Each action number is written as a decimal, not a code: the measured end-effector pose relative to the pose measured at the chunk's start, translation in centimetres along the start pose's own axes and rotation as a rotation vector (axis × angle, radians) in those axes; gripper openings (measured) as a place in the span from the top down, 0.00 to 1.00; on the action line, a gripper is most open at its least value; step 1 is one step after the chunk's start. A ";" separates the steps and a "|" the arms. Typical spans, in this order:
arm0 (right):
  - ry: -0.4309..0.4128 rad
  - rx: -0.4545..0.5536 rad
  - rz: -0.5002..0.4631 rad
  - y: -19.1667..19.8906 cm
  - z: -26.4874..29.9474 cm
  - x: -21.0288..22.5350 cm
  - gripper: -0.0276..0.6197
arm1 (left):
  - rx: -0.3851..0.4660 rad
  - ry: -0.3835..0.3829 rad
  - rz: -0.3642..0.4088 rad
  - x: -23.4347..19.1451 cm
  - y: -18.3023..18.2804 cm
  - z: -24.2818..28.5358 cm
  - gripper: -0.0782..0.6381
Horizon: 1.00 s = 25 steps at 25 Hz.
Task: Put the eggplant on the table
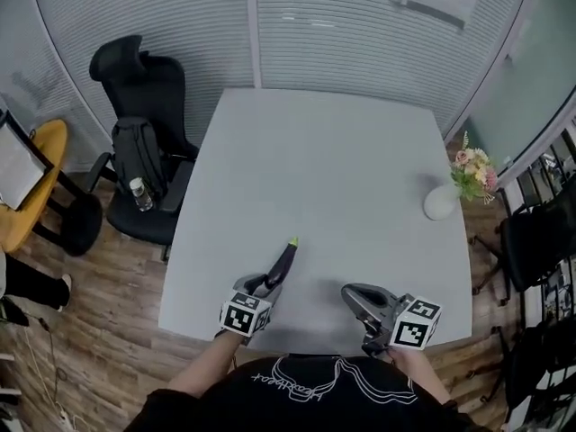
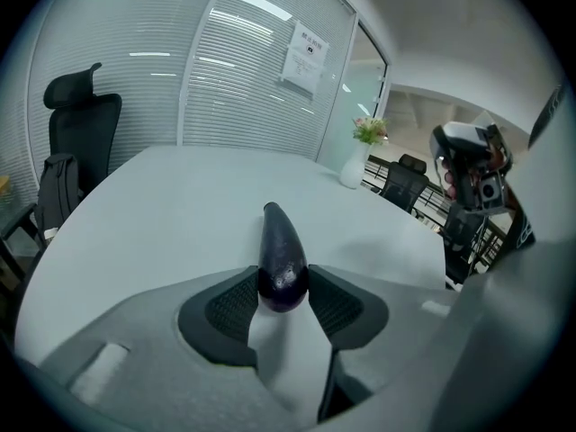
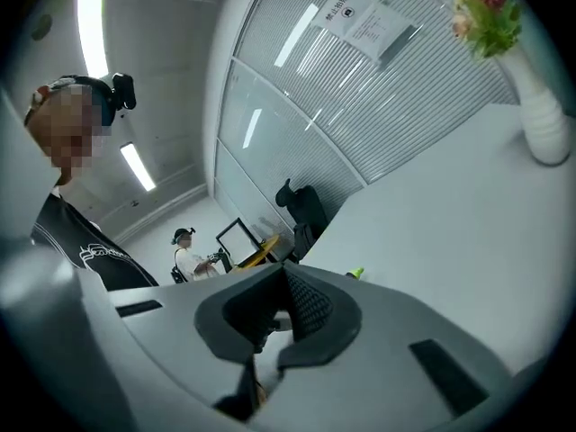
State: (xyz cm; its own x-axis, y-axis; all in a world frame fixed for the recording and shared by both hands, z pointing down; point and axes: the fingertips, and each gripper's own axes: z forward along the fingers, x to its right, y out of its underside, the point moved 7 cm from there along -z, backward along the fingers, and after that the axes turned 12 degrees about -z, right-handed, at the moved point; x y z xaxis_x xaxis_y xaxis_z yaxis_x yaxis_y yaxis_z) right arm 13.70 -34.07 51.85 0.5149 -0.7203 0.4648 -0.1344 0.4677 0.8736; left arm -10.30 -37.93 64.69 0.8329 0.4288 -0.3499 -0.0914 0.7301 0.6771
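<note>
A dark purple eggplant (image 1: 283, 262) with a green stem end sticks forward out of my left gripper (image 1: 267, 283), low over the near part of the grey table (image 1: 333, 160). In the left gripper view both ribbed pads (image 2: 232, 306) press on the thick end of the eggplant (image 2: 280, 241), so the left gripper (image 2: 282, 279) is shut on it. Whether the eggplant touches the tabletop I cannot tell. My right gripper (image 1: 349, 292) hangs over the table's front edge to the right, shut with nothing in it. In the right gripper view (image 3: 286, 270) its fingertips meet, and the eggplant's green tip (image 3: 356, 274) peeks past them.
A white vase with flowers (image 1: 442, 202) stands near the table's right edge. A black office chair (image 1: 144, 142) with a backpack and a bottle on it is at the table's left side. More dark chairs (image 1: 531, 241) stand at the right, and a yellow table (image 1: 34, 180) at the far left.
</note>
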 end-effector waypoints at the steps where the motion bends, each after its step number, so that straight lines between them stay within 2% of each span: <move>1: 0.005 0.001 0.001 0.1 -0.1 0.1 0.94 | -0.004 -0.001 0.001 0.0 0.2 0.1 0.64; 16: 0.043 0.017 0.007 1.1 -1.7 -0.4 0.94 | -0.057 -0.008 -0.004 -0.2 1.9 1.0 0.64; 25: 0.065 0.011 0.003 1.2 -2.5 -0.6 0.94 | -0.046 -0.006 0.014 -0.2 2.0 1.2 0.64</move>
State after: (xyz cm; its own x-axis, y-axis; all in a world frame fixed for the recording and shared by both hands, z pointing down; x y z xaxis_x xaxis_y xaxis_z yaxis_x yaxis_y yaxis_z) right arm 15.37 -31.80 52.30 0.5680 -0.6842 0.4575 -0.1450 0.4640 0.8739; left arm -9.96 -37.20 66.86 0.8345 0.4363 -0.3365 -0.1284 0.7478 0.6514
